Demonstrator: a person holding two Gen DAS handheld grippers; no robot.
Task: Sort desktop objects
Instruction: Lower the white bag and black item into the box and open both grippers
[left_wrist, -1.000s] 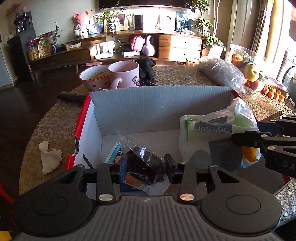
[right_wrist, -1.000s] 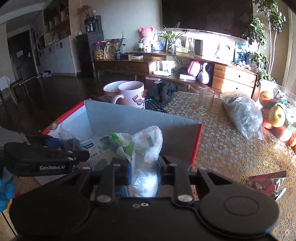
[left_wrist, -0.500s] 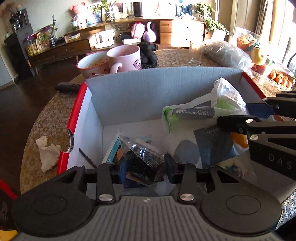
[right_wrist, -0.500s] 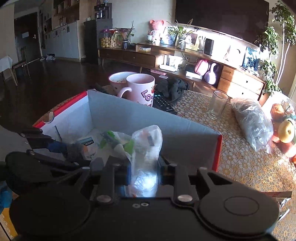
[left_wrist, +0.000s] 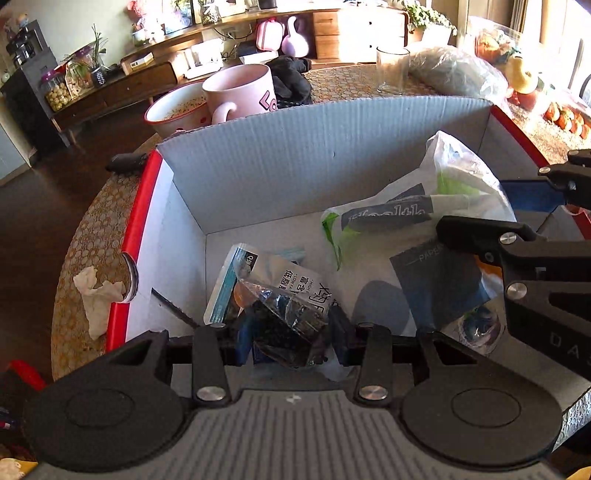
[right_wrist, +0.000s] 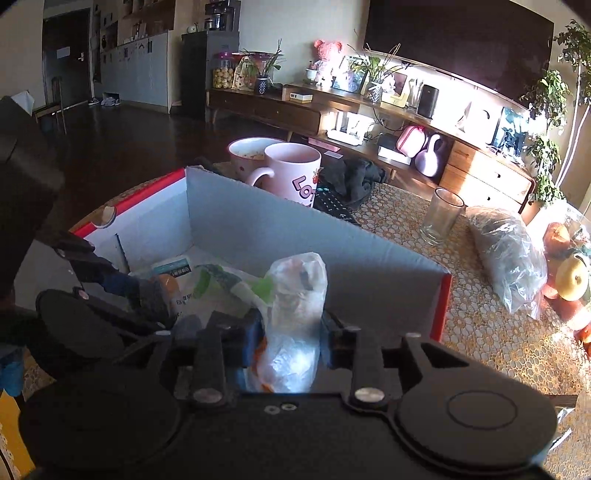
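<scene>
Your left gripper's (left_wrist: 290, 341) fingers are clamping a dark crinkly wrapper (left_wrist: 286, 317) inside the cardboard box (left_wrist: 325, 162) — your right gripper's (right_wrist: 288, 345) jaws, just opening, are bracketing a plastic bag (right_wrist: 295, 295) there too.

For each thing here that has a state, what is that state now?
Cardboard box: open, holds wrappers.
Left gripper: shut on dark wrapper.
Right gripper: jaws just opening, plastic bag between them.
Glass: upright, empty.
Pink mug: upright.
</scene>
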